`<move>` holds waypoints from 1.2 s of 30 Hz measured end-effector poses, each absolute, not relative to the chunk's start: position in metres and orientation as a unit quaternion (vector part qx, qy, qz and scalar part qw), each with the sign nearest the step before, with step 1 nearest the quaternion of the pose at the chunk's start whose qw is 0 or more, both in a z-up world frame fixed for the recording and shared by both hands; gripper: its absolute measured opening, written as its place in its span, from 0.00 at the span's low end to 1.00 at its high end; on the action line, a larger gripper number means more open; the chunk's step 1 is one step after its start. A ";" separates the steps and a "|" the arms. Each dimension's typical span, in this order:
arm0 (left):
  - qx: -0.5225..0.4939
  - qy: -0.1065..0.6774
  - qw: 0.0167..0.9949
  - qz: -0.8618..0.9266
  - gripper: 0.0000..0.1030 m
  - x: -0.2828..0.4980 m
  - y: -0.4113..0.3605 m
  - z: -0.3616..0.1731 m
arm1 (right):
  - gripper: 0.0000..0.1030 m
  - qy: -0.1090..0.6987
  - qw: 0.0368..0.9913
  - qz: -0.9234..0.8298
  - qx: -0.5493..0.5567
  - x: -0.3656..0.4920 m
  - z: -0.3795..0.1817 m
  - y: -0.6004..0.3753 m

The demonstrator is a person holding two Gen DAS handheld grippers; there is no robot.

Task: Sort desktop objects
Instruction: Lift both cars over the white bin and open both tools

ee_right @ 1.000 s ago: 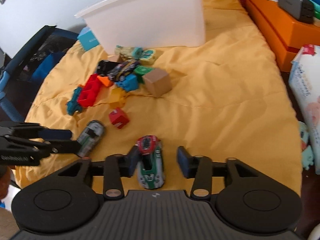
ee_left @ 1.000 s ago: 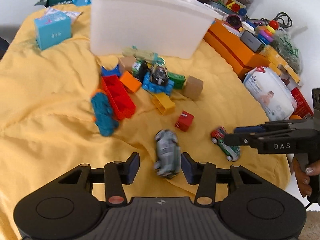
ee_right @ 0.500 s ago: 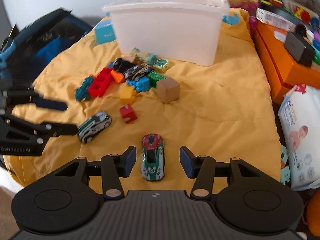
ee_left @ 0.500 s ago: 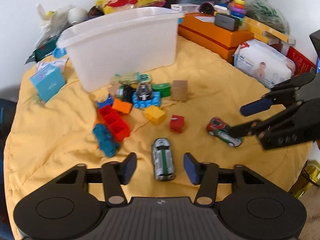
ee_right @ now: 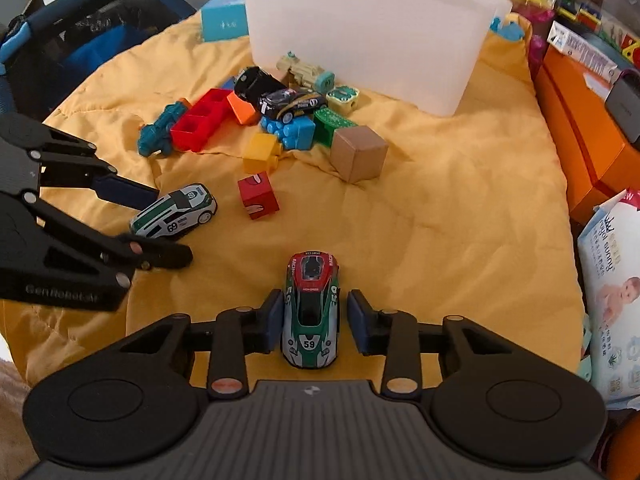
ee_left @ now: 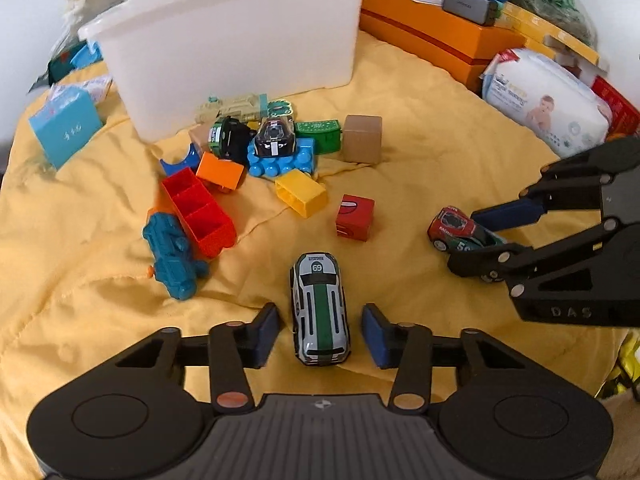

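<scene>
Your left gripper [ee_left: 319, 333] closed its jaws around the white car [ee_left: 319, 307], your right gripper [ee_right: 311, 322] around the red car [ee_right: 310, 310], neither gripping yet; blocks [ee_left: 198, 210] lay unsorted before the bin [ee_left: 240, 48].

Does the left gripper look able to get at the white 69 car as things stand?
Probably yes. The left gripper already straddles the white 69 car, its jaws closing with a gap on each side; nothing lies between pads and car, and the red cube sits clear beyond.
</scene>
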State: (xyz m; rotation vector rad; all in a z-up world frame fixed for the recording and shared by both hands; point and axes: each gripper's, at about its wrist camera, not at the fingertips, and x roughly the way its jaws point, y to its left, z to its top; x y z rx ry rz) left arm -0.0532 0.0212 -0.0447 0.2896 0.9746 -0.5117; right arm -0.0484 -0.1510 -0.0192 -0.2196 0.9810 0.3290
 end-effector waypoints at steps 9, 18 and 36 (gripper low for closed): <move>0.121 0.433 0.852 -0.269 0.32 -0.047 0.028 -0.003 | 0.32 0.447 0.869 0.170 -0.126 -0.049 0.008 -0.148; 0.078 0.301 0.912 -0.269 0.32 -0.012 0.040 0.104 | 0.32 0.336 0.928 0.146 -0.070 -0.010 0.100 -0.174; 0.080 0.209 0.952 -0.209 0.32 0.101 0.026 0.145 | 0.32 0.237 0.962 0.116 -0.066 0.088 0.142 -0.156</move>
